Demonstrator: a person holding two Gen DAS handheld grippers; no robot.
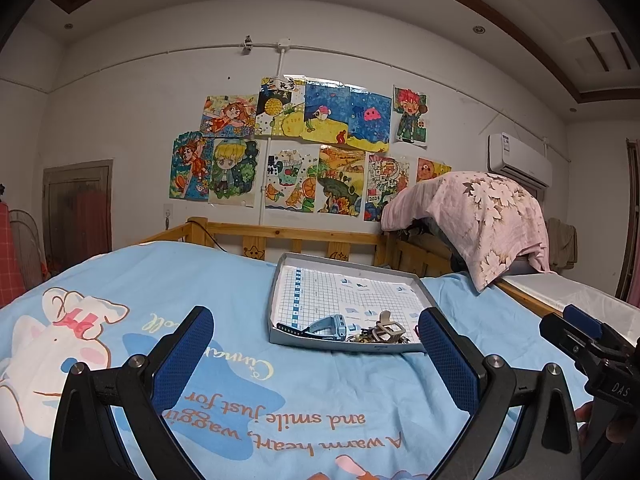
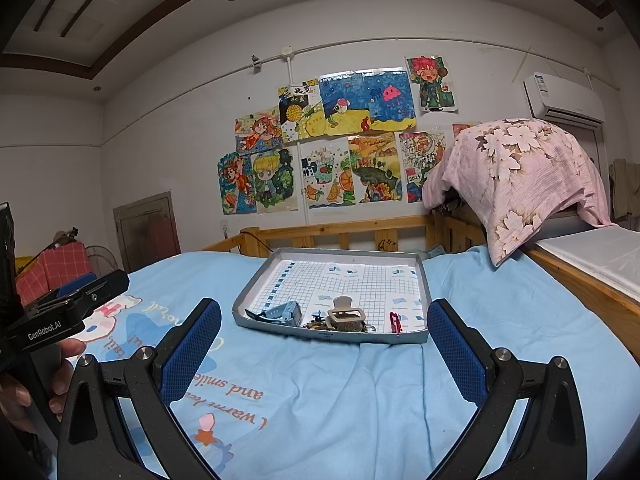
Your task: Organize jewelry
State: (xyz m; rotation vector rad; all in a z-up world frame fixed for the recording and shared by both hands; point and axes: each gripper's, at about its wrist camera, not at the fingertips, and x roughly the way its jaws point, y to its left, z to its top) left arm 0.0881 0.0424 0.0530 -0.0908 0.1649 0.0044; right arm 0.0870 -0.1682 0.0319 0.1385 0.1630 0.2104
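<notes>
Jewelry pieces (image 2: pixel 340 322) are heaped at the near edge of a shallow grey tray lined with gridded paper (image 2: pixel 424 280), beside a pale blue strapped watch (image 2: pixel 282 314), a beige claw clip (image 2: pixel 346 314) and a small red item (image 2: pixel 395 322); the tray is laid on a light blue cartoon-printed bedsheet (image 2: pixel 340 400), on which "and smile" and "A warm heart" are printed; behind it a wooden bed rail (image 2: pixel 340 228), children's coloured drawings on the white wall (image 2: pixel 340 140), a white air conditioner (image 2: pixel 564 98) and a pink floral cloth (image 2: pixel 516 172) are seen; "GenRobot.AI" is read on the left gripper (image 1: pixel 316 344); both it and the right gripper (image 2: pixel 324 336) are held spread wide, nothing between the blue pads, well short of the tray.
</notes>
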